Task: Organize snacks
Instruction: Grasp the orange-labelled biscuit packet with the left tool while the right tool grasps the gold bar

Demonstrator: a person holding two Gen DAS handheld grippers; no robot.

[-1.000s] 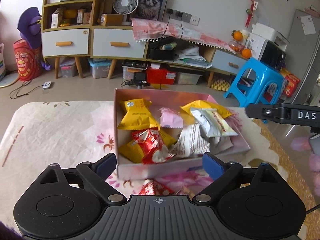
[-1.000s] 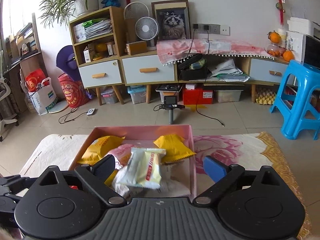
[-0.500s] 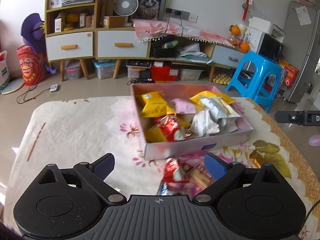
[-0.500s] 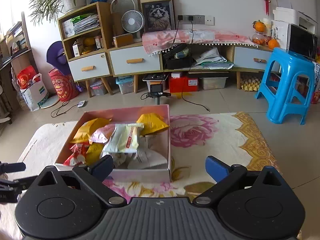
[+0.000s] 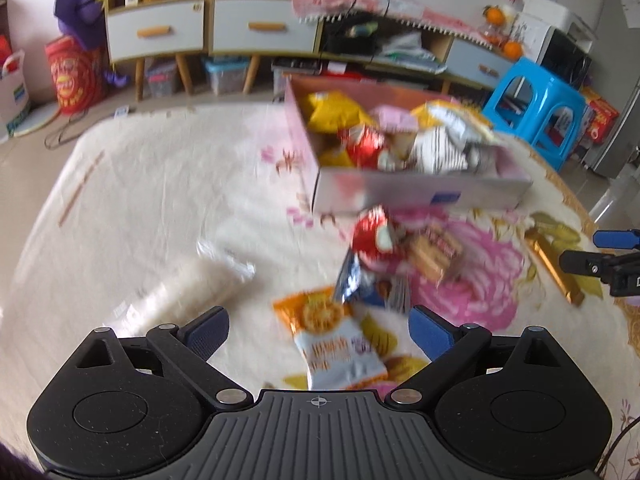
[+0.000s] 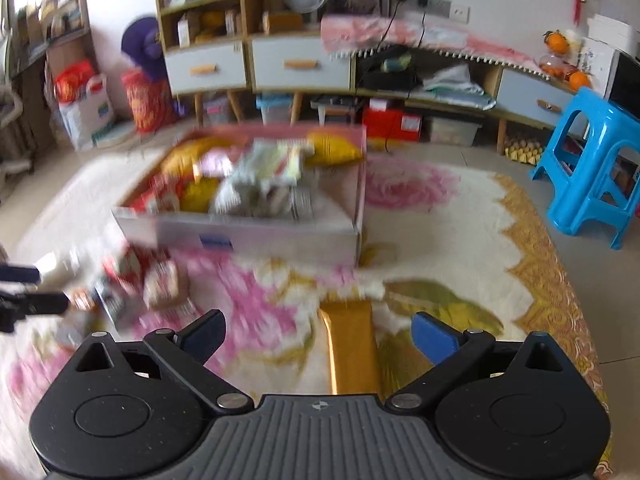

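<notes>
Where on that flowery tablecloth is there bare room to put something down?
Left of the pink box, the cream cloth lies bare down to a clear packet. Right of the box, cloth is free too. In front, loose snacks and a gold bar crowd it.

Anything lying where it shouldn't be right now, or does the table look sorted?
Not sorted. Several snacks lie loose on the floral cloth outside the pink box: a red packet, an orange-and-white packet, a clear wrapped pack and a gold bar. Both views are motion-blurred.
</notes>
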